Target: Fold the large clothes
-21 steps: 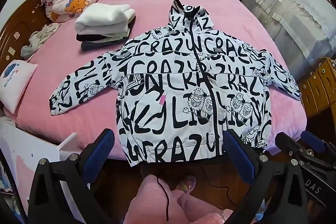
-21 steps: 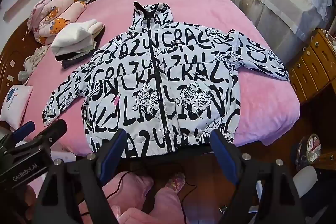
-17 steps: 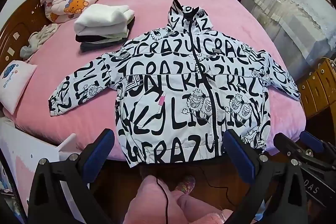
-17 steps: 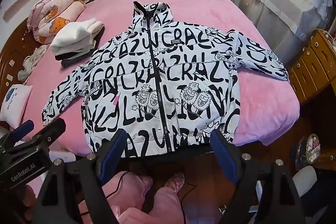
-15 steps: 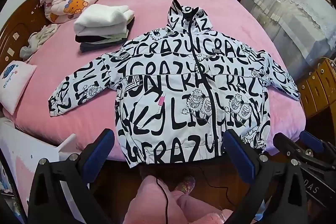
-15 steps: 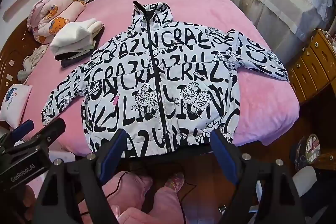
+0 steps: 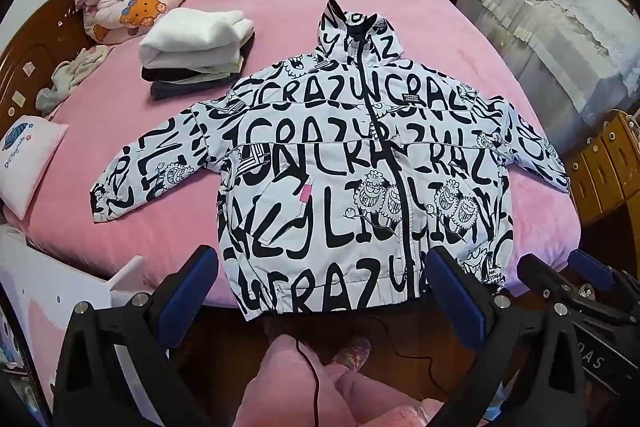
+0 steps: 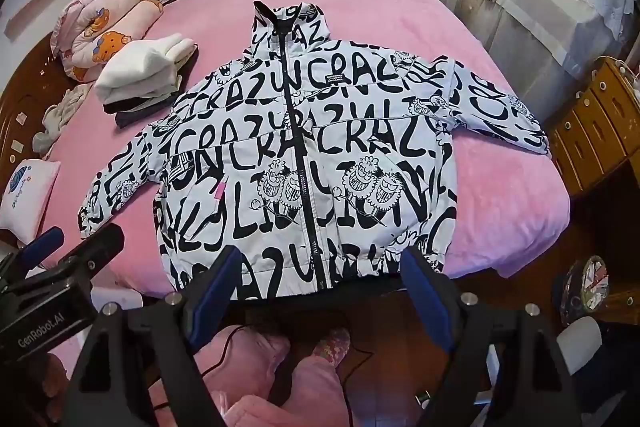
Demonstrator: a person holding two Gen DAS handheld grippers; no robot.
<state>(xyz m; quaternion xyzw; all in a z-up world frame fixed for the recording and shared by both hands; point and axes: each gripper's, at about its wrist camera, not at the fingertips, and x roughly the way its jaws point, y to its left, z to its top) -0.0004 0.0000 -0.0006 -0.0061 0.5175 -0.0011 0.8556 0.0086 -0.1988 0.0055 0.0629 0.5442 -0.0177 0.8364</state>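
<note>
While both tools [image 7: 322, 291] [image 8: 320, 285] hang spread, the jacket [image 7: 360, 167] reads "CRAZY", its chest tag illegible.

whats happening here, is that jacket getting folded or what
Not yet. A black-and-white jacket lies spread flat, zipped, sleeves out, on the pink bed. The person holds the left tool and right tool open above its hem, touching nothing. A stack of folded clothes sits beside it.
</note>
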